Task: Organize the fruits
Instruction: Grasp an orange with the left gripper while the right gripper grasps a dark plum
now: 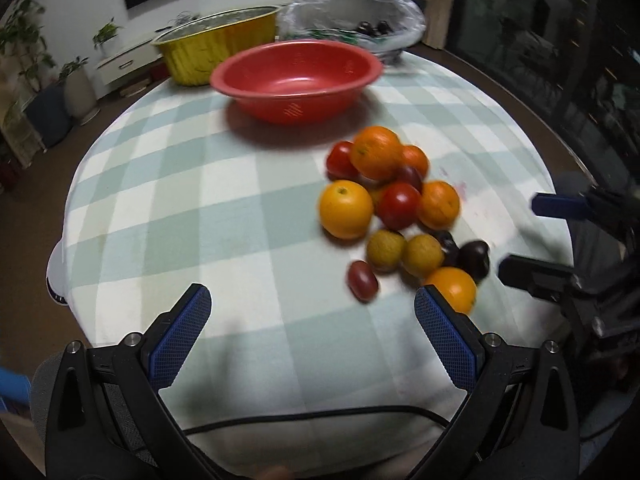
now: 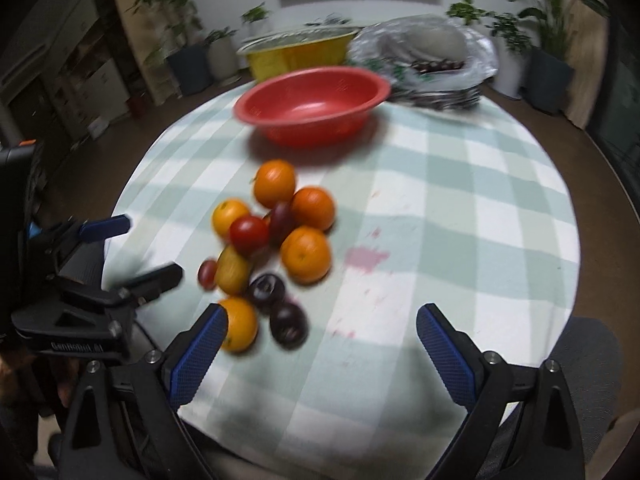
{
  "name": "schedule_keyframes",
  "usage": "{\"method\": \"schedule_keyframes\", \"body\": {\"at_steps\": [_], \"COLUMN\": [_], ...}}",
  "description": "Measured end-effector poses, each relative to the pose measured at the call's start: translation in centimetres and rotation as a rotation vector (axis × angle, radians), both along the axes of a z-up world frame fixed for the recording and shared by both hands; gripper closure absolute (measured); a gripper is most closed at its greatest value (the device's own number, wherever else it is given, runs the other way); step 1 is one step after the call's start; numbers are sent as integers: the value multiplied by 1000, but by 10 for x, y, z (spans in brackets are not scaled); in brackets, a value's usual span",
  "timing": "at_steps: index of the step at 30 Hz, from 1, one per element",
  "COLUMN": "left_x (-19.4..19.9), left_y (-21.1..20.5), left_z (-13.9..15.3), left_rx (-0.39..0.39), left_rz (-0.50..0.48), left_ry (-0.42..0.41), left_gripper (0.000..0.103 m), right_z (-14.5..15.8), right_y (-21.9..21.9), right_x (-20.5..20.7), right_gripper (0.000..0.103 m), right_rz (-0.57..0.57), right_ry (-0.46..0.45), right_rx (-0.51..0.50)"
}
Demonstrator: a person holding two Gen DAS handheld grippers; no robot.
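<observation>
Fruit lies in one loose heap [image 1: 396, 208] on the checked cloth of the worktop [image 1: 200, 200], oranges, red tomatoes, small yellow fruit and dark plums touching one another, probably tipped out together so you can sort them by kind. Beyond the heap stands an empty red bowl [image 1: 296, 80], and behind it a yellow foil tray [image 1: 216, 48] and a clear plastic bag [image 1: 352, 20] with dark fruit inside; those look like the places the sorted fruit is meant to go.

Your left gripper [image 1: 312, 316] has its fingers spread wide with nothing between them, poised above the cloth just short of the heap, the nearest orange [image 1: 454, 286] beside its right finger. Your right gripper [image 2: 322, 336] is likewise spread and holds nothing; a dark plum [image 2: 288, 326] sits just ahead of the gap, so it seems the likeliest first pick.

Writing: the left gripper's body, seen from the right wrist, carries pale lettering too blurred to read surely. The bowl's pale marks are illegible.
</observation>
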State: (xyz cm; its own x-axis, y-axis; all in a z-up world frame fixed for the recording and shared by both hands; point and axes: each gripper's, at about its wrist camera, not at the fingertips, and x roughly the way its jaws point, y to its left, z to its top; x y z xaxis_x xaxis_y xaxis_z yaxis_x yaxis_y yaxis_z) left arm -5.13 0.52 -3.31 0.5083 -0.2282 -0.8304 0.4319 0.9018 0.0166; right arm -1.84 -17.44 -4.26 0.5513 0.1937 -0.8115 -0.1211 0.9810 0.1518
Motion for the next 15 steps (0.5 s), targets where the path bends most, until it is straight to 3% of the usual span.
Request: {"method": "schedule_keyframes", "body": {"at_steps": [4,11,15], "left_x": [-13,-26,-25], "left_y": [-17,-38,-46], "left_z": [-8,-10,-13], "left_rx": [-22,-61,-60], "left_rz": [-108,-199,-213], "left_ry": [48,69,93], "left_gripper": [0,0,17], "right_z": [-11,-21,-26], "right_y": [-6,-12,-7], "right_x": [2,0,1], "right_gripper": [27,33,38], "right_rz": [13,72,114], "right_ry": [54,80,85], "right_rx": [32,40,53]}}
